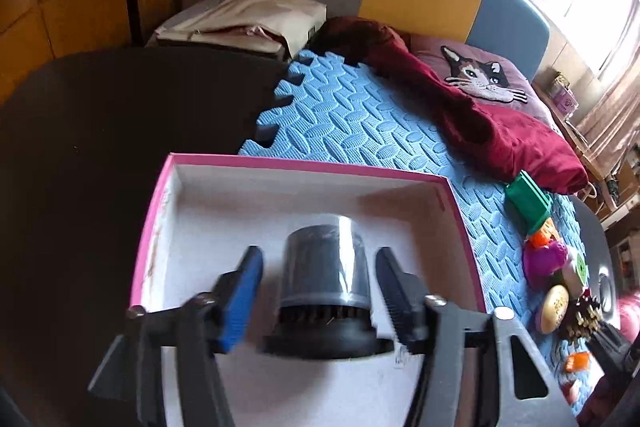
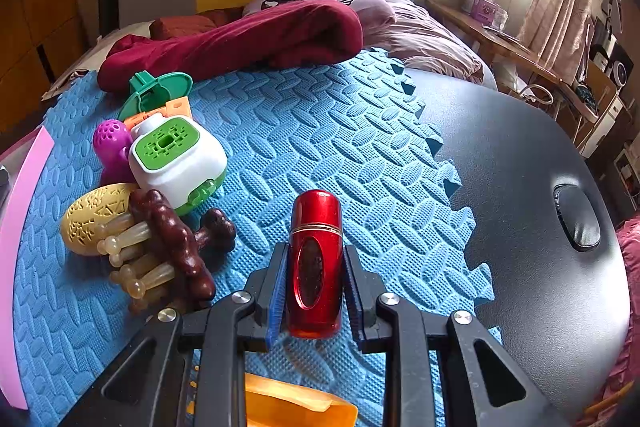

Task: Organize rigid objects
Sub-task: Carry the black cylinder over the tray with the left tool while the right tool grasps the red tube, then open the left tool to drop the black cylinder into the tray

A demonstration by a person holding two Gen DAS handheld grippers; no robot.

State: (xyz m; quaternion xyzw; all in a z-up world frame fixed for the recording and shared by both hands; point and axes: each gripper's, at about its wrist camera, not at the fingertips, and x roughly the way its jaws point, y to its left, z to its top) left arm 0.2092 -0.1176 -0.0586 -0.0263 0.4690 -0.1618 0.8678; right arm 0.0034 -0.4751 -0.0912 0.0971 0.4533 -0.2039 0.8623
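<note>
Box [image 1: 460, 227], lower centre of the left view, holds only a black canister [image 1: 324, 279], freed between the left gripper's [image 1: 320, 291] spread jaws. Toys [image 2: 160, 187] wait mid-left on the mat [image 2: 320, 147]. Right gripper [image 2: 316, 287] pinches a red tube [image 2: 316, 259].

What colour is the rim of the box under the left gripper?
Pink on the box rim, with a white inside; the left wrist view shows it best.

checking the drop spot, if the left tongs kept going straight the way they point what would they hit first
Probably the dark cylinder standing between the open left tongs, inside the pink-rimmed box; past it, the box's white floor. Depth is hard to judge.
</note>
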